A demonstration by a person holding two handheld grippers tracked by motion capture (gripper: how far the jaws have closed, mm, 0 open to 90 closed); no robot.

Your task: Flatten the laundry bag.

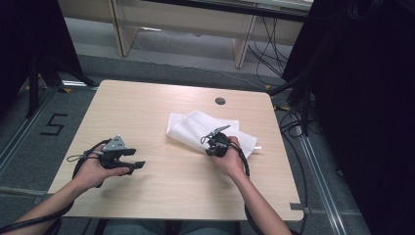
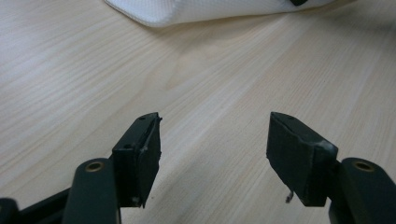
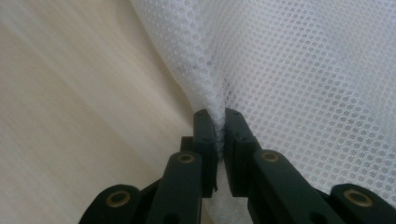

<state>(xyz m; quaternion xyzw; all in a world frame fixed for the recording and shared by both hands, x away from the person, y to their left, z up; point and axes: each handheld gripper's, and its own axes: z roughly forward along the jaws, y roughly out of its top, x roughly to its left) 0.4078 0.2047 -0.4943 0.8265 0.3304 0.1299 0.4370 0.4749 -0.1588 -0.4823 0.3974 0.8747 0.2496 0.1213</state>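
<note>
right gripper (image 3: 219, 116) pinching white mesh cloth (image 3: 303, 70), wooden table (image 1: 147, 112)

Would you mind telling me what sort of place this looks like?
Probably a lab or recording workspace: a bare wooden table, bundles of cables on the floor, and a "5" marked beside the table.

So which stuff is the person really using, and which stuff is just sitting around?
Being used:
- white mesh cloth, a fold pinched in the right gripper
- right gripper, jaws shut on the cloth
- left gripper, open, waiting over bare wood
- table, holding the cloth

Just there:
- round dark cap in the tabletop
- the number 5 marked on the floor
- cables behind the table
</note>
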